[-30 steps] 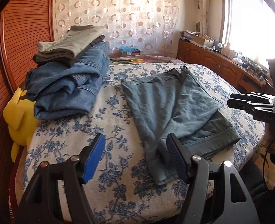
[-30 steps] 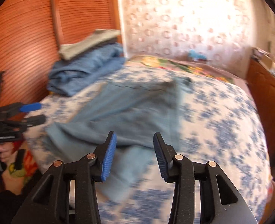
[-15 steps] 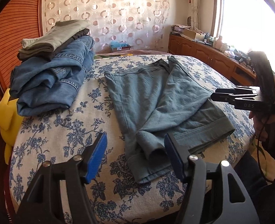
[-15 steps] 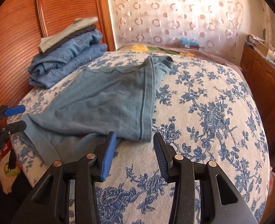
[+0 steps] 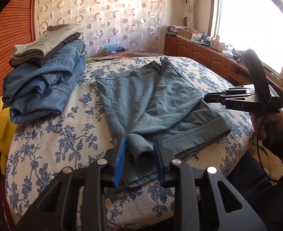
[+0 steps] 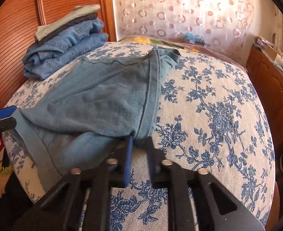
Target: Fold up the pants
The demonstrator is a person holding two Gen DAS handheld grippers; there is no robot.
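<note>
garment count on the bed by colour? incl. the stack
Teal-blue pants, spread out: 1
Blue denim jeans, folded in the stack: 2, as far as the folds show
Dark garment in the stack: 1
Grey-green garment on top: 1
Total: 5

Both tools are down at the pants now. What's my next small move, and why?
Probably close both tools fully, then lift. The left tool straddles a raised fold of the pants but its fingers look apart; the right tool has narrowed around the folded edge.
</note>
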